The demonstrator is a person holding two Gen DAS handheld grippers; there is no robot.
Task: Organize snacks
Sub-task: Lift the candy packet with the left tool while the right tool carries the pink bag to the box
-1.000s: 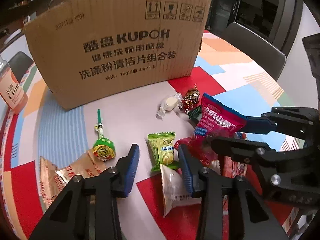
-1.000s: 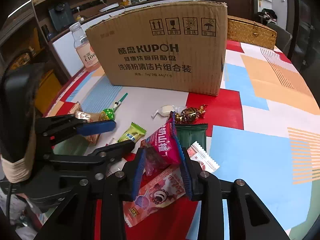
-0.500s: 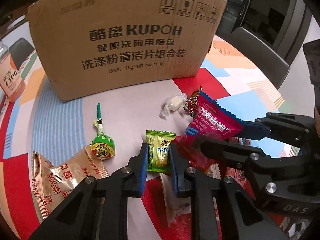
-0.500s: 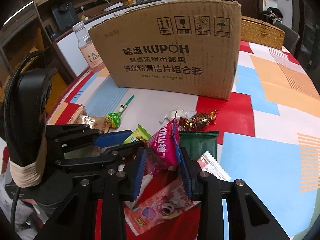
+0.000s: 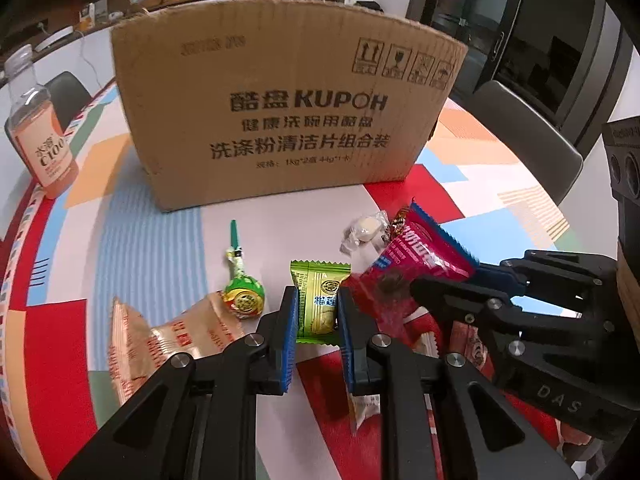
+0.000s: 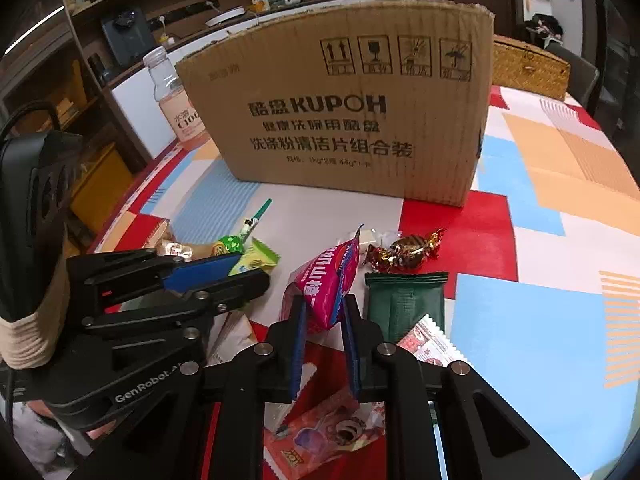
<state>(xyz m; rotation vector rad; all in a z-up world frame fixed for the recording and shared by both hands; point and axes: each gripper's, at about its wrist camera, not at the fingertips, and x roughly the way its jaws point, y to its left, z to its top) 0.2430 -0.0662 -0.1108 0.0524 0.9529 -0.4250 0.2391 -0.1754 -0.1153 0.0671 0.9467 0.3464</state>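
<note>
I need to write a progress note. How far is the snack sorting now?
Done: nothing visibly; the inside of the cardboard box is hidden. In hand: the left tongs are shut on the green candy packet; the right tongs, whose jaws have just been closing, pinch the pink snack bag. Left on the table: the lollipop, gold-wrapped candy, dark green packet and others.

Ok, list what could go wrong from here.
1. The left gripper pinches only the green packet's lower half; it may slip.
2. The right gripper, jaws just closed, holds the pink packet by its bottom; it could flop.
3. The grippers sit close and may collide.
</note>
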